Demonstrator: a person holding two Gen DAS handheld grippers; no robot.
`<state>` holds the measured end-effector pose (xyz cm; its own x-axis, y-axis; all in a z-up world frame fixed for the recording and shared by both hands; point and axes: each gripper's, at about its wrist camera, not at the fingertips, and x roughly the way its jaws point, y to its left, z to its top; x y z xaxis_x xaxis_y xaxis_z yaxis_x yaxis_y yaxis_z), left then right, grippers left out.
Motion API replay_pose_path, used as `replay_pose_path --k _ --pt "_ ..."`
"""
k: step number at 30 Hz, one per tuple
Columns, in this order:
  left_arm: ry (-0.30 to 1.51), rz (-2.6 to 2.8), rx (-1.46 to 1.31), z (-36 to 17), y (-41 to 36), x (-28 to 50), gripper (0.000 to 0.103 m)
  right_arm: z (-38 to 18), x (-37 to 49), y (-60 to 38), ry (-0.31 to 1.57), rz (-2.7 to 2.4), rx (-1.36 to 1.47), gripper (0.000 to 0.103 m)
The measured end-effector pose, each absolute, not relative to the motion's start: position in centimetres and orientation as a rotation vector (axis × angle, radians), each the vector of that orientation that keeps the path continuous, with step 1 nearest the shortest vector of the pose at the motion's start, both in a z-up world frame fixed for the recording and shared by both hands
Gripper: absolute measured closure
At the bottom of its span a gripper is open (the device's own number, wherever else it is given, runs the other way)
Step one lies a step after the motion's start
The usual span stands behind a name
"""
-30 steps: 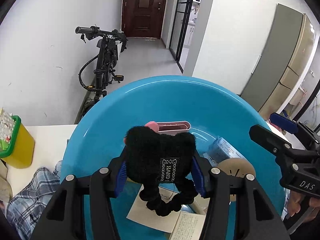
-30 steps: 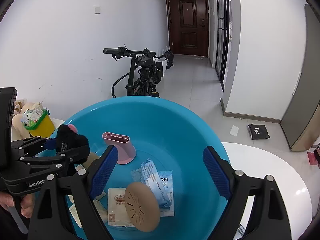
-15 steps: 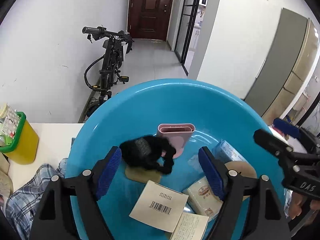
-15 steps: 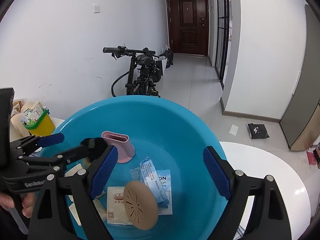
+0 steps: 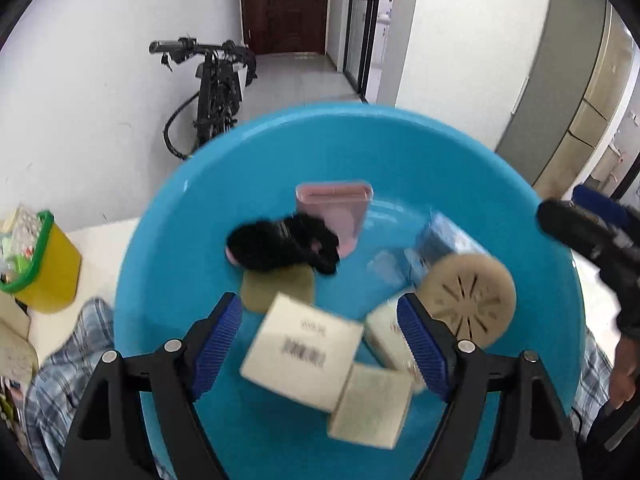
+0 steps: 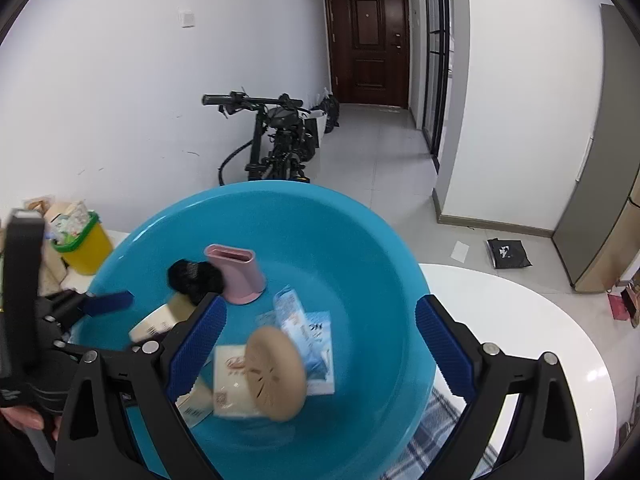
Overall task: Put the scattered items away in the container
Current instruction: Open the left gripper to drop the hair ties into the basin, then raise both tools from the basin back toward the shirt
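A blue basin [image 5: 192, 208] [image 6: 360, 248] holds several items: a black scrunchie [image 5: 276, 246] [image 6: 194, 278], a pink holder [image 5: 340, 212] [image 6: 238, 272], a tan round disc [image 5: 468, 292] [image 6: 276, 374], a blue packet [image 5: 440, 240] [image 6: 304, 328] and white boxes [image 5: 302, 350]. My left gripper [image 5: 320, 344] is open and empty above the basin's near side. My right gripper [image 6: 320, 344] is open and empty over the basin. Each gripper shows in the other's view, the right one [image 5: 592, 240] and the left one [image 6: 96, 304].
A yellow bin with a green rim [image 5: 44, 264] [image 6: 84, 244] stands left on the white table [image 6: 520, 320]. A plaid cloth [image 5: 60, 360] lies under the basin. A bicycle [image 6: 280, 136] leans on the wall behind.
My left gripper opened and let go of the black scrunchie, which now lies in the basin beside the pink holder. The left gripper has pulled back. The right gripper stays open.
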<state>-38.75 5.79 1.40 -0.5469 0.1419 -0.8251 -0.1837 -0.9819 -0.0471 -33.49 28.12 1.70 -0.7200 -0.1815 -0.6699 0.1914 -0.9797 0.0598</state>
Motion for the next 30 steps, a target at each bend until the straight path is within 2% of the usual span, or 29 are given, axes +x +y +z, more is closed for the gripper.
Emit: replay_pose_path --k 5,12,15,23,30 --pt "0.067 2.562 -1.452 0.1 6.1 -36.8 0.021 1.6 -31.4 27.5 0.073 -2.726 1.066 0.008" --pt "0.167 2.564 -1.482 -0.6 7.2 -35.0 0.020 0.2 -30.0 27.2 0.100 -2.699 1.114 0.008" --pt "0.266 2.562 -1.434 -1.5 8.2 -33.8 0.008 0.1 -29.8 27.1 0.085 -2.689 1.120 0.008" --pt "0.248 2.610 -1.403 -1.8 8.1 -33.4 0.008 0.1 -29.3 27.7 0.082 -2.688 1.142 0.008" --pt "0.223 2.692 -1.266 -1.5 7.8 -32.3 0.008 0.1 -28.6 29.0 0.019 -2.687 1.169 0.008"
